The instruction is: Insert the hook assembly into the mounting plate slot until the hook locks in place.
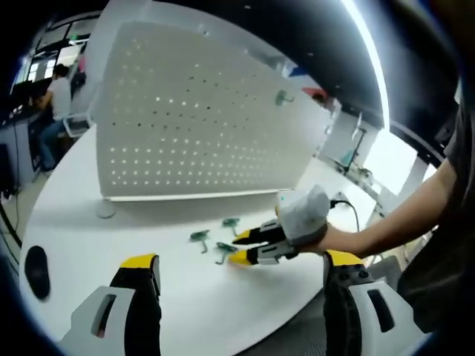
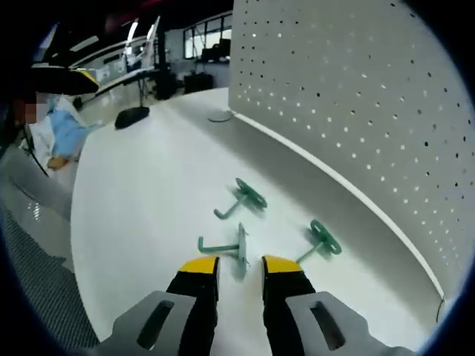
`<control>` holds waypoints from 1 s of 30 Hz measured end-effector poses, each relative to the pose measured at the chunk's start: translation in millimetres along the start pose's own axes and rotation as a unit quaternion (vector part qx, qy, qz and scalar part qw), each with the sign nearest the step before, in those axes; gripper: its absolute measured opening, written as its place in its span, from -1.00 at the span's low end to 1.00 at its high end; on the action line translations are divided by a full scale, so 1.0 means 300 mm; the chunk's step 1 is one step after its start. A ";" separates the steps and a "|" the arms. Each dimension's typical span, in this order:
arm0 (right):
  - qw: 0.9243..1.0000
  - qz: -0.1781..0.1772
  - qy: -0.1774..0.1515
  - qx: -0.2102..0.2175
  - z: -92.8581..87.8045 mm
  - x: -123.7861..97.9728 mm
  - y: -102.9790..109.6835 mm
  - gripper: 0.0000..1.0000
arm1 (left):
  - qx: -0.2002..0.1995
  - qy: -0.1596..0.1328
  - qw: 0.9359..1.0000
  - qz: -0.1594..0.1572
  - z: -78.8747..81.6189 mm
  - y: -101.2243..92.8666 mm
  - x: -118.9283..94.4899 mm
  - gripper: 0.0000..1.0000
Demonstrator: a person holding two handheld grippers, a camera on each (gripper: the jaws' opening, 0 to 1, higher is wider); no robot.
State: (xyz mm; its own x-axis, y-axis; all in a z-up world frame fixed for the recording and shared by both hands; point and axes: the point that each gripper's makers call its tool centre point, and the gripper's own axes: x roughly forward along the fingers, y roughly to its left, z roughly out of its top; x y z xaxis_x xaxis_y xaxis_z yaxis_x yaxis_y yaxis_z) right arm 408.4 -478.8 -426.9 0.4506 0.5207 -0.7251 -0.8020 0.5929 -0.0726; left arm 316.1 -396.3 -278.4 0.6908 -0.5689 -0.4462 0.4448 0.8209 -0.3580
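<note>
Table: white round-edged tabletop (image 1: 89,230), also in right gripper view (image 2: 141,193).
Pegboard: white perforated mounting plate (image 1: 200,126) standing upright on the table, far side; in right gripper view it fills the right side (image 2: 356,96). One green hook already hung on board (image 1: 283,96), upper right part.
Loose hooks: three green hook assemblies lying flat on the table in front of the board. Left gripper view: hook A (image 1: 200,237), hook B (image 1: 231,222), hook C (image 1: 224,251), clustered close. Right gripper view: near hook (image 2: 226,248), middle hook (image 2: 245,199), right hook (image 2: 320,241).
Left gripper: own jaws (image 1: 241,271) at bottom of left gripper view, yellow tips far apart, wide, nothing between them, above the table and well apart from the hooks.
Right gripper: seen in left gripper view (image 1: 239,247) coming from the right, held by a person's hand (image 1: 330,239); yellow tips just beside hook C. In right gripper view own jaws (image 2: 239,267) narrow gap, disc plate of the near hook sits right at the gap between the tips; cannot tell if clamped or only touching.
Background: dark mouse-like object on table (image 1: 37,271), seated person at far left (image 1: 53,104), cable near table edge (image 1: 349,208).
</note>
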 end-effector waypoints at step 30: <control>0.997 -0.018 -0.029 0.068 0.057 -0.050 -0.056 -0.98 | 0.008 -0.008 1.000 -0.013 0.032 -0.027 0.001 0.88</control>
State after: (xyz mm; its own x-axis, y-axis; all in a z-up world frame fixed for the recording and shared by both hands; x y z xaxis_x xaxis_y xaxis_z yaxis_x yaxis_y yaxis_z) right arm 421.9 -486.1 -403.3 0.5036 0.5301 -0.6822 -0.7260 0.6877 -0.0017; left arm 318.1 -402.7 -267.7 0.6884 -0.5890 -0.4232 0.4712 0.8068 -0.3564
